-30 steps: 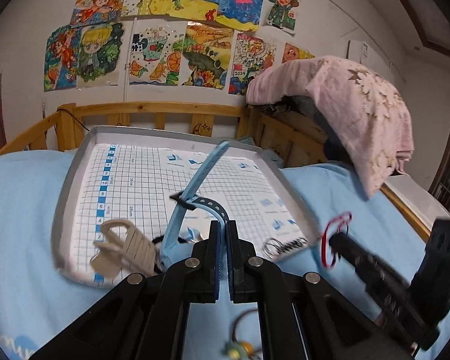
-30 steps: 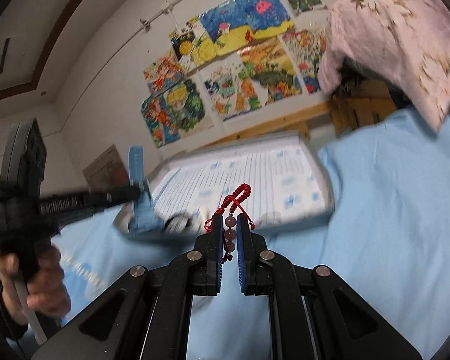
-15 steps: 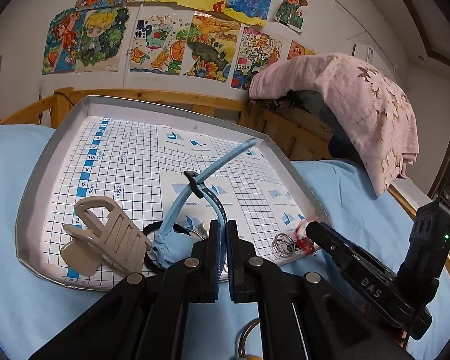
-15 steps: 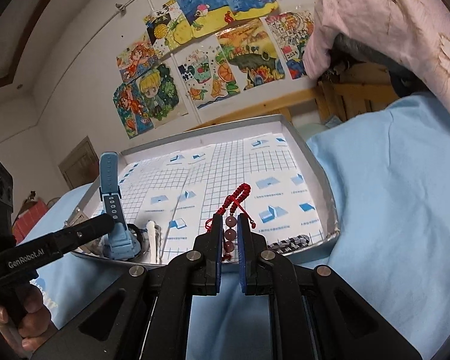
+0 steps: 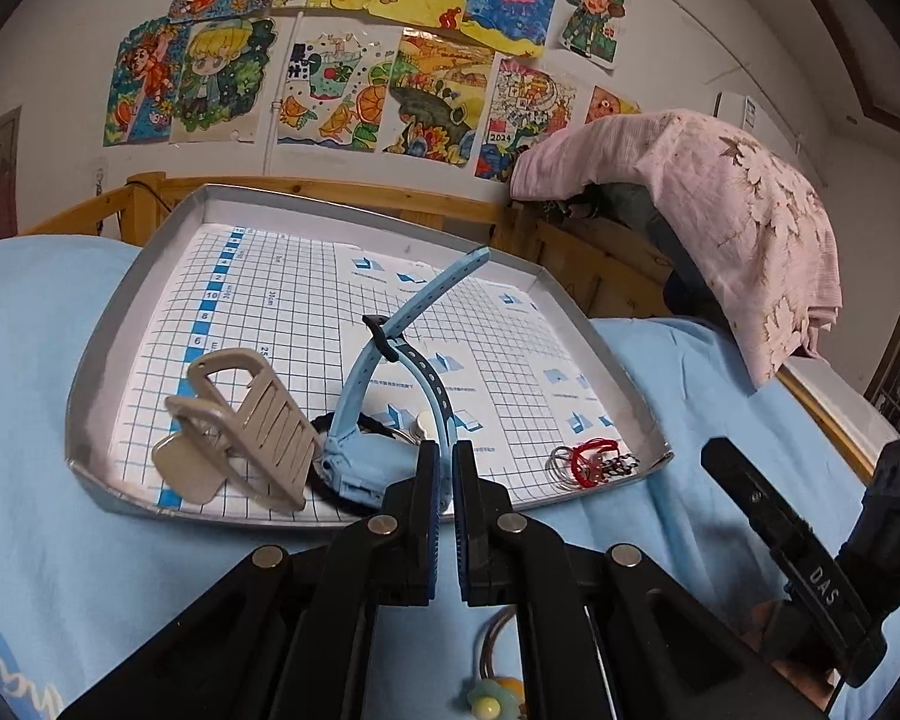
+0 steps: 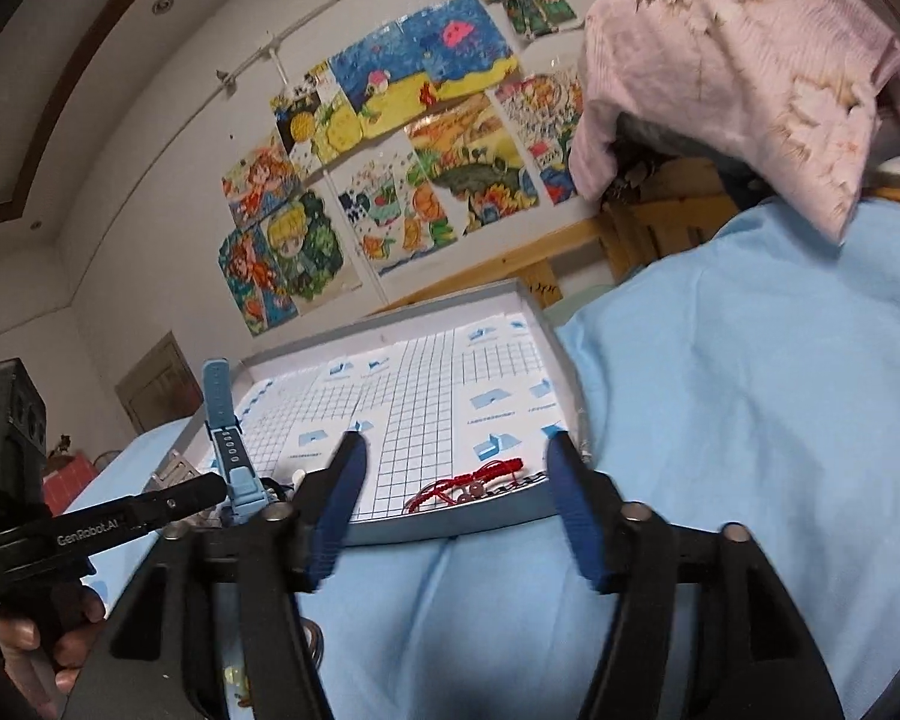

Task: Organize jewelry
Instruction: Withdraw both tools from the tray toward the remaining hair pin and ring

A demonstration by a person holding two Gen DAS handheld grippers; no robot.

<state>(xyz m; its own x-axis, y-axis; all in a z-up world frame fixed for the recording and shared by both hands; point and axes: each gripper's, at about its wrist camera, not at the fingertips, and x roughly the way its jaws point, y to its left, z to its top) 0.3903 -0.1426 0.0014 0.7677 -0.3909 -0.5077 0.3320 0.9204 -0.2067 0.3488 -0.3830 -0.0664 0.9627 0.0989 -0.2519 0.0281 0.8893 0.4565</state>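
tray (image 5: 120, 324) of grey metal with a gridded paper liner, resting on a blue bedsheet (image 6: 750, 390) and serving as the collection place for the jewelry. the left gripper (image 5: 441, 468), its jaws closed as far as they go, pinches the darker strap of a light blue watch (image 5: 354, 414) at the tray's near edge; the watch case rests on the liner while the free strap stands up and leans far-right, a pose consistent with an item being lowered in rather than carried. the right gripper (image 6: 456, 468) has its jaws opening, with nothing pressed between the pads; a red cord bracelet (image 6: 468, 483) with beads lies on the liner in the near right corner, seen through the gap between the fingers, so its release appears just completed. beside it lie thin metal rings (image 5: 561, 462) and a dark beaded chain, touching or overlapping the red cord. a beige hair claw (image 5: 240, 420) sits near left in the tray. the left wrist view alone shows the claw, the rings and a flower-trimmed hair tie (image 5: 492, 696) remaining on the sheet below the gripper, probably yet to be sorted. the right wrist view alone shows the person's hand (image 6: 36, 636) around the left tool's handle and the spread of the right fingers.
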